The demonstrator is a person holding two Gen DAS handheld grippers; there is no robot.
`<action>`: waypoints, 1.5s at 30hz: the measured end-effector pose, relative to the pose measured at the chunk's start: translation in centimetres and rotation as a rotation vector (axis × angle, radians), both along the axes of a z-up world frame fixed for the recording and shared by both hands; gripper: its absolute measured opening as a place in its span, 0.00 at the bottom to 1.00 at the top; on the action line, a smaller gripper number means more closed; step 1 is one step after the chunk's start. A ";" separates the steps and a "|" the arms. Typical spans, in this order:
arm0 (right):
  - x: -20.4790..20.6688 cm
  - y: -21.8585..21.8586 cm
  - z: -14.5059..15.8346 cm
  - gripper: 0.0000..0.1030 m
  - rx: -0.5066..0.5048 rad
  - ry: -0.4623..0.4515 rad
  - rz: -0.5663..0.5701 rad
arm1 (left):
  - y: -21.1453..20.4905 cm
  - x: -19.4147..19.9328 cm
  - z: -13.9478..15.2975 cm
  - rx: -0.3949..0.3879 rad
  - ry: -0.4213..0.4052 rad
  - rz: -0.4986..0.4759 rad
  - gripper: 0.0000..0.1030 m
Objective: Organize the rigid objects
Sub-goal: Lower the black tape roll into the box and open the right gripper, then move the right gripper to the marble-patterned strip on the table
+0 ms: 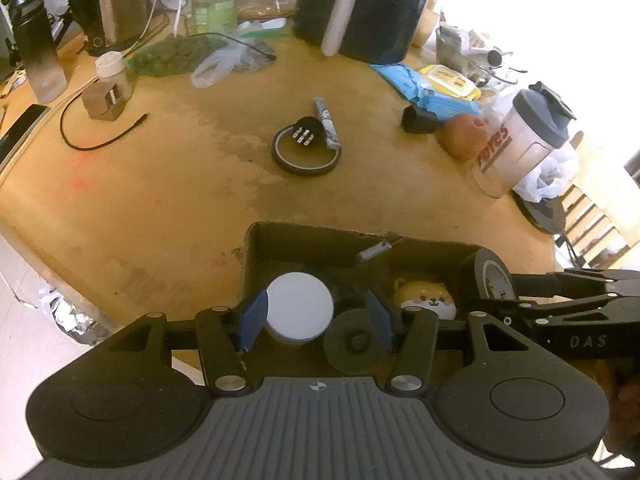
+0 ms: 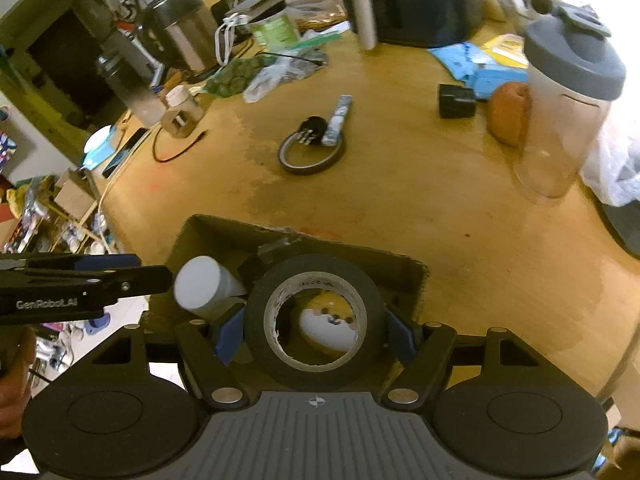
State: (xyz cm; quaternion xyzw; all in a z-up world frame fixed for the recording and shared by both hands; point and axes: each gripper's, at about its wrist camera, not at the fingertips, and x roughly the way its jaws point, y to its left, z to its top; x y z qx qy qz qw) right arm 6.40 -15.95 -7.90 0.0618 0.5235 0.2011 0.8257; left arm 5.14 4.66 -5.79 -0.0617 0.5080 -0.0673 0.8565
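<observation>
1. My right gripper [image 2: 316,330] is clamped on the black tape roll [image 2: 316,320]. The roll stands on edge with its hole facing the camera, so its axis runs along my line of sight, and the blue pads press its left and right rims.
2. The roll hangs low in the middle of the right wrist view, directly above the open cardboard box [image 2: 416,276]. Through the hole I see the small dog figure [image 2: 328,322] lying inside the box.
3. My left gripper [image 1: 316,320] stands with its jaws apart. The white-capped jar [image 1: 300,306] sits between them, touching the left pad, with a clear gap to the right pad, so I judge it released into the box's left end.
4. In the right wrist view the jar lies tilted, its cap pointing to the lower left.
5. In the centre of both views, well beyond the box, lie a thin tape ring [image 1: 307,156], a black plug [image 1: 306,132] and a wrapped stick [image 1: 327,128]. The stick's long axis runs up and down the frame.
</observation>
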 end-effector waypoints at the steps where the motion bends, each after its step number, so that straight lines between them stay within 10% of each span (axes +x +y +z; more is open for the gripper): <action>1: 0.0 0.2 0.1 0.73 0.001 -0.001 0.009 | 0.1 -0.1 0.0 0.000 0.000 0.003 0.52; 8: -0.2 1.6 -0.2 0.95 -0.046 -0.017 0.071 | 0.5 -0.4 -0.1 0.001 0.006 0.026 0.52; 45: 1.6 1.2 -1.1 1.00 -0.098 0.021 -0.079 | 0.5 2.1 -0.4 0.014 0.019 -0.043 0.52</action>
